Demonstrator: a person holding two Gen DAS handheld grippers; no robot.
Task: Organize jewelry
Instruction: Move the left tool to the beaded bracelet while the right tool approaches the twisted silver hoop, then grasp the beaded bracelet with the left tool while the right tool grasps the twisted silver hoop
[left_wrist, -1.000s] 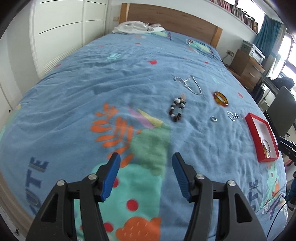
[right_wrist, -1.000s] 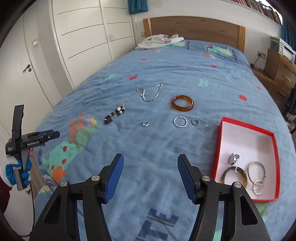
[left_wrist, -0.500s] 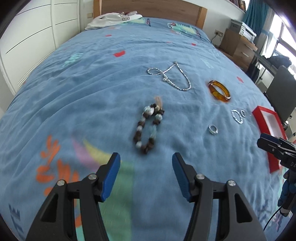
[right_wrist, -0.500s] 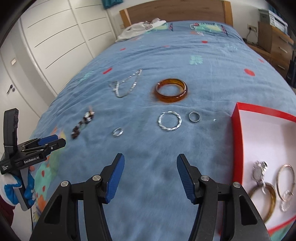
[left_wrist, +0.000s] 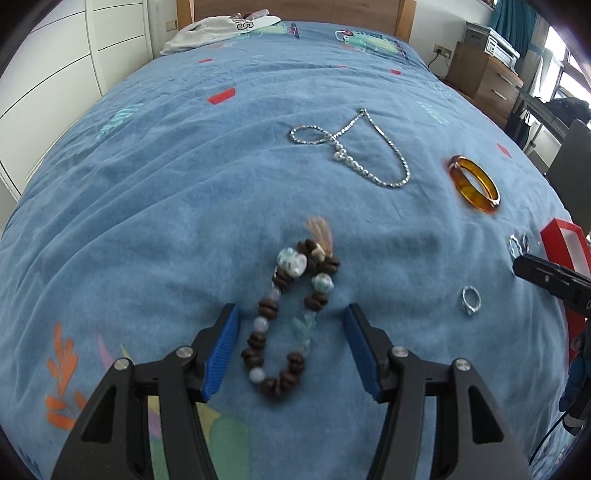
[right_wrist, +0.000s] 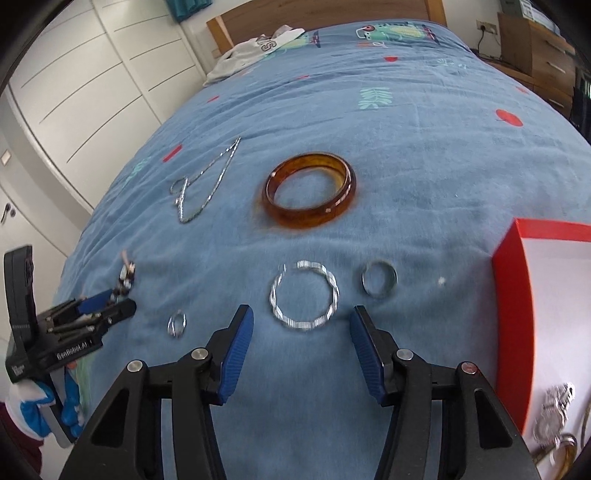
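Soft daylight fills the room, coming from the window (left_wrist: 569, 62) far to the right of the left gripper (left_wrist: 291, 334), where the panes glare white. Shadows on the bedspread (left_wrist: 184, 184) are faint. Both views bulge like a fishbowl, with black corners and curved wardrobe lines. The beaded bracelet (left_wrist: 288, 321) between the left gripper's open fingers is smeared by motion. Ahead of the right gripper (right_wrist: 301, 341), the twisted silver bangle (right_wrist: 304, 295) looks slightly blurred too.
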